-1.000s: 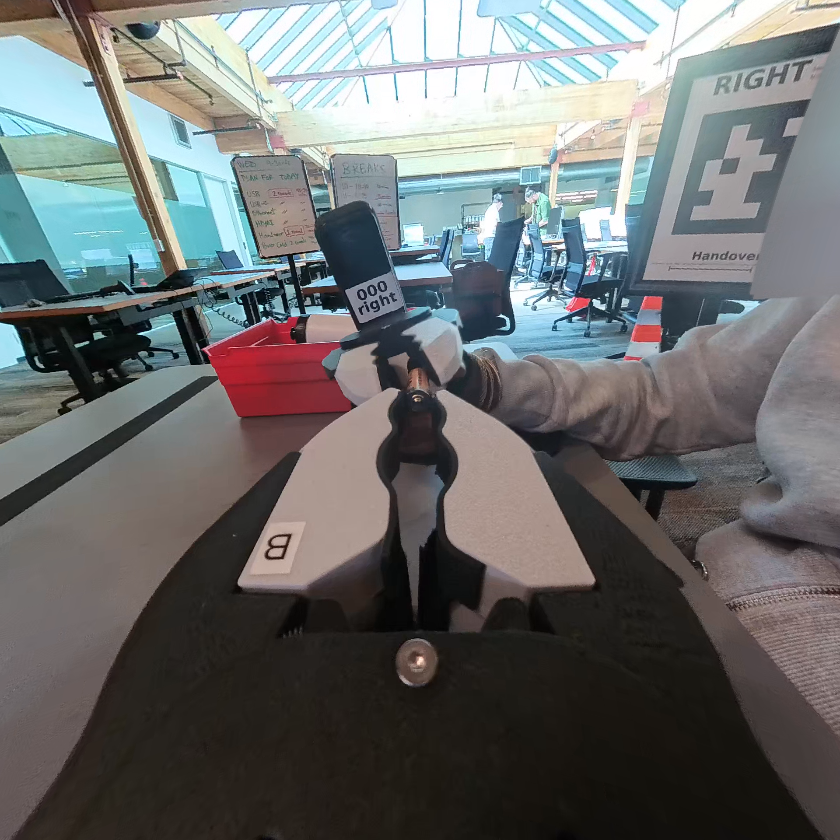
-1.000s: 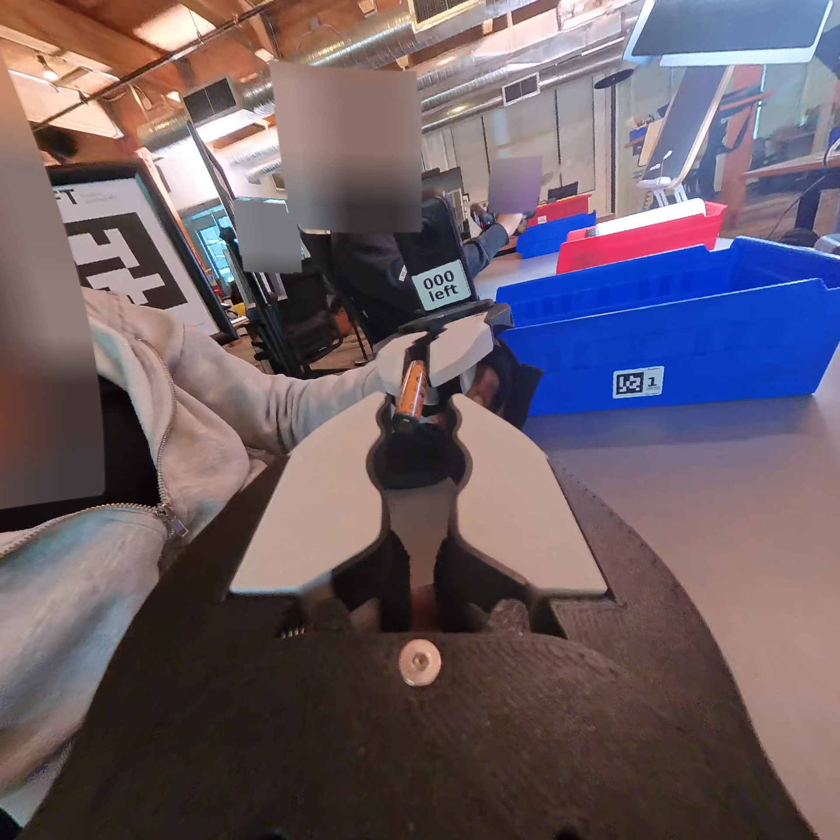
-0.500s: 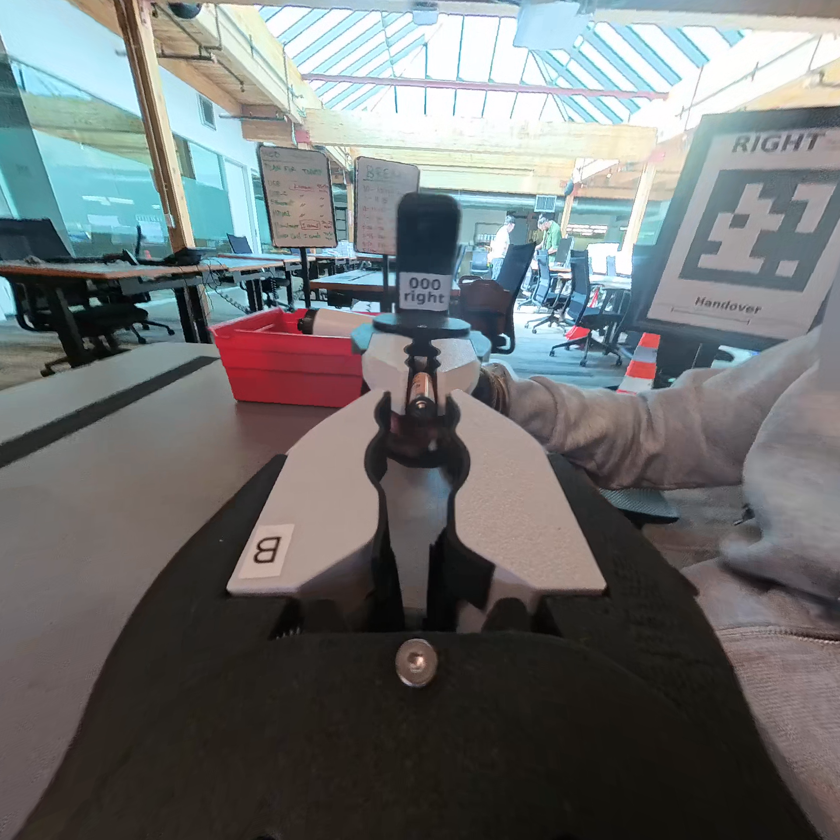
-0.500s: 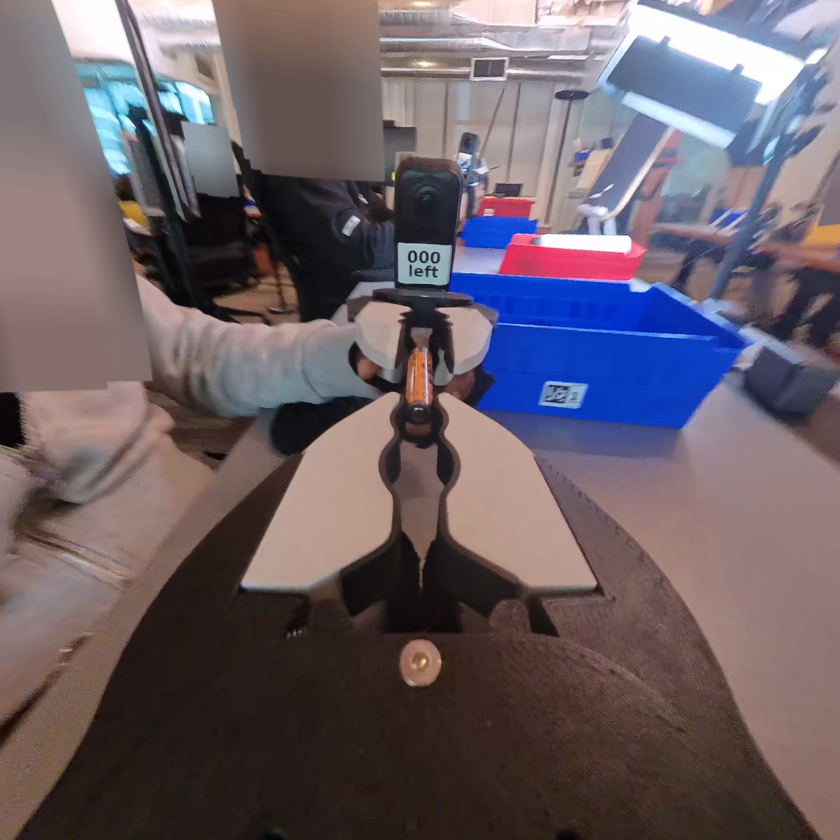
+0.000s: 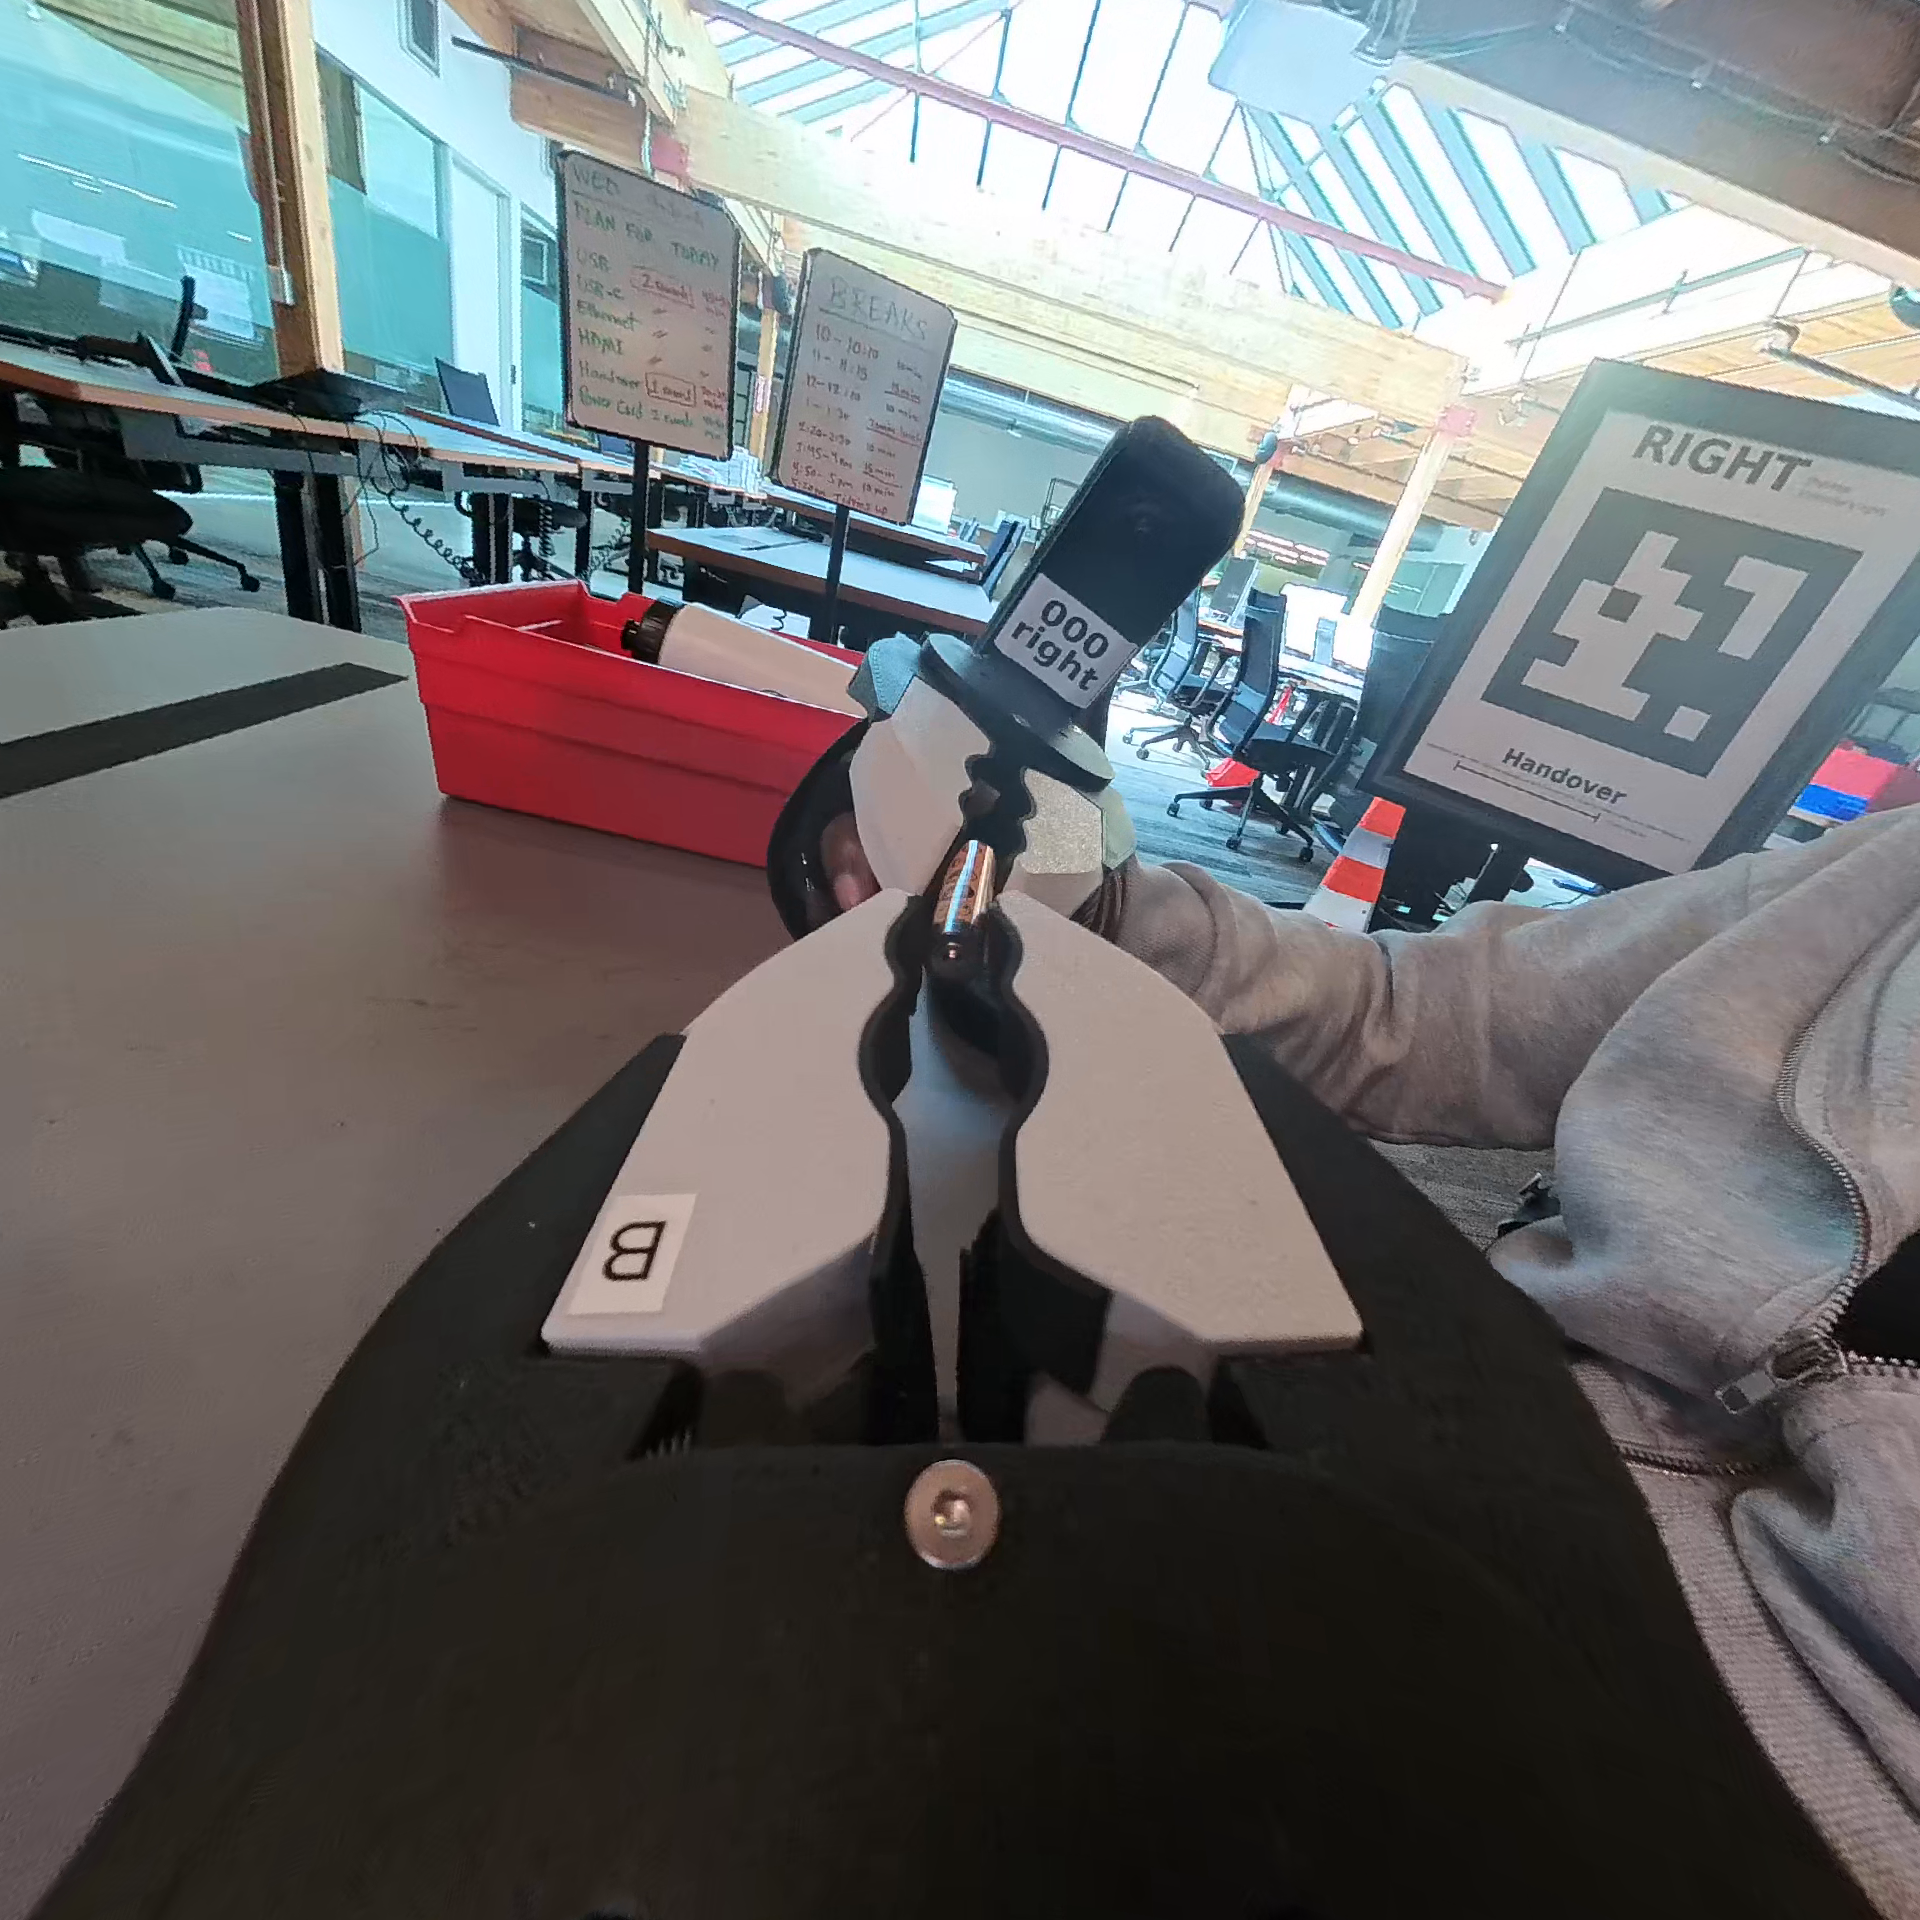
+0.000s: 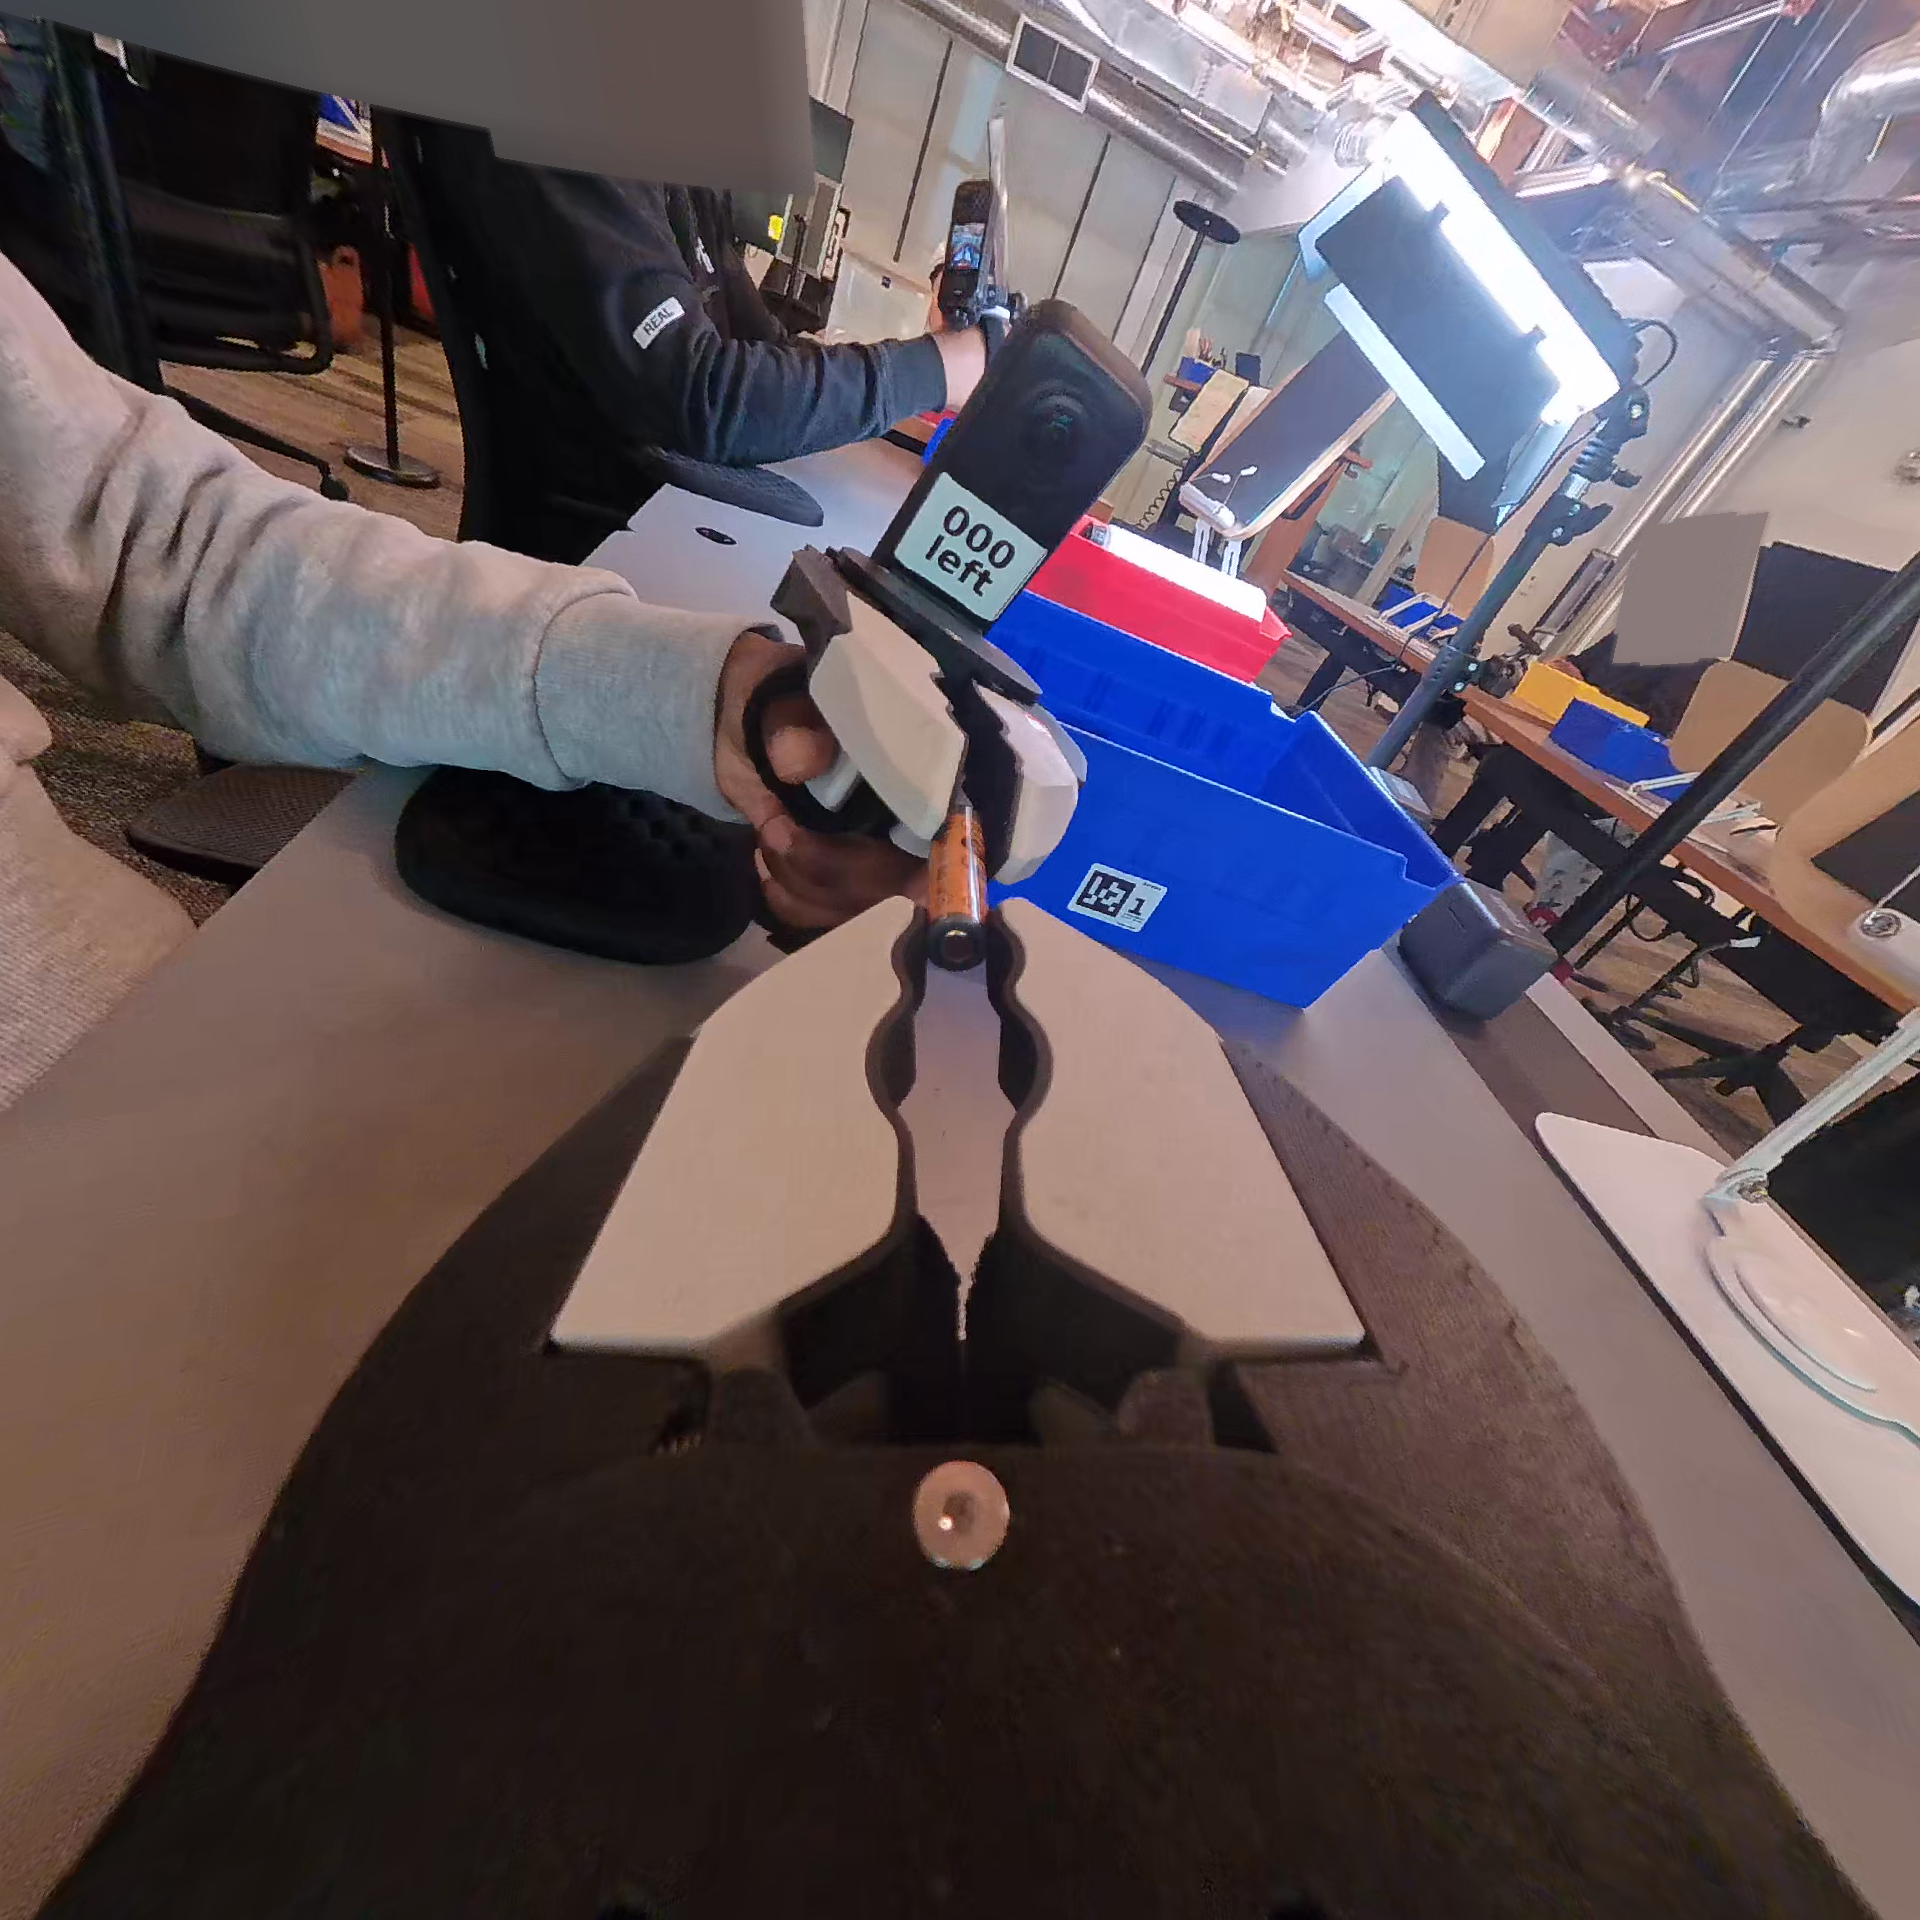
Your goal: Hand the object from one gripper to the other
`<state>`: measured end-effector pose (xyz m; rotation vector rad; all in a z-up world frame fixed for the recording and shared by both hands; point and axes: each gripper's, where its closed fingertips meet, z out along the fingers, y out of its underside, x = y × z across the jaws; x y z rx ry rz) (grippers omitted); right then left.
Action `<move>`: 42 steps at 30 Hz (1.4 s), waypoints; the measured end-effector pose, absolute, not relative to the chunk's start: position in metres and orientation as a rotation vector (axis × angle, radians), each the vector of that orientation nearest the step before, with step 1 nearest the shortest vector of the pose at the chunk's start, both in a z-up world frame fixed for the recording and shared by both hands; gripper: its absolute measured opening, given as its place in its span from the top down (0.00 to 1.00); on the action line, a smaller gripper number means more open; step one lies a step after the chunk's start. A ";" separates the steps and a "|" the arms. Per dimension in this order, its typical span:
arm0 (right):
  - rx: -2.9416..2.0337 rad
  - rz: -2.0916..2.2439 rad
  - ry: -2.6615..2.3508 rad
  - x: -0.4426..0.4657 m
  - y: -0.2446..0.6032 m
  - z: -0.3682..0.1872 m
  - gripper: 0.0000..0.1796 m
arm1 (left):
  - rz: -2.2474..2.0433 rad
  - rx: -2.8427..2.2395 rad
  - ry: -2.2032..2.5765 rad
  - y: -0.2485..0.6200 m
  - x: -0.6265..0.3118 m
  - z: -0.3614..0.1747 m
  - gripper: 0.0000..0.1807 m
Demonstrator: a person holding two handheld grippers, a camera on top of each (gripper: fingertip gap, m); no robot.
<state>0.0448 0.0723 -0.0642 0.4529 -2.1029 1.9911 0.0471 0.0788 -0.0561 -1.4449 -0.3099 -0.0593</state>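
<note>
A small cylindrical battery (image 5: 961, 891), copper and black with a metal end, spans the gap between my two grippers, above the grey table (image 5: 260, 987). My left gripper (image 5: 954, 928) is shut on its near end. My right gripper (image 5: 987, 831) faces it, tilted to the right, and clamps the far end. In the right wrist view the battery (image 6: 954, 871) shows orange. My right gripper (image 6: 956, 932) is shut on one end and the left gripper (image 6: 971, 800) grips the other. A person's hands in grey sleeves hold both grippers.
A red bin (image 5: 582, 727) with a white bottle (image 5: 727, 649) stands behind on the table. A blue bin (image 6: 1226, 831) stands beyond the left gripper, with a black pad (image 6: 561, 873) and a grey box (image 6: 1475, 961) near it. A marker sign (image 5: 1652, 623) stands at the right. Both grippers' tips are close together, under 4 cm apart.
Both grippers have rolled and tilted together, so each looks slanted in the other's view. The battery stays clamped between them. The pair has shifted slightly over the table.
</note>
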 end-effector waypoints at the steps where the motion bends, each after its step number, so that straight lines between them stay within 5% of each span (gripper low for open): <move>1: 0.452 1.995 -2.102 0.045 0.072 -0.064 0.94 | -0.055 -1.444 -0.308 0.079 0.047 -0.056 0.94; 6: 0.452 2.005 -2.084 0.045 0.073 -0.061 0.94 | -0.093 -1.438 -0.325 0.079 0.048 -0.056 0.88; 12: 0.426 2.028 -2.107 0.045 0.072 -0.061 0.94 | -0.044 -1.442 -0.280 0.079 0.050 -0.053 0.94; 17: 0.189 2.365 -2.357 0.050 0.075 -0.055 0.85 | 0.168 -1.439 -0.145 0.078 0.053 -0.047 0.94; 23: -0.048 2.666 -2.519 0.051 0.080 -0.047 0.88 | 0.213 -1.446 -0.119 0.078 0.053 -0.048 0.94; 42: 0.417 2.120 -2.036 0.044 0.078 -0.049 0.94 | -0.057 -1.468 -0.298 0.081 0.050 -0.058 0.87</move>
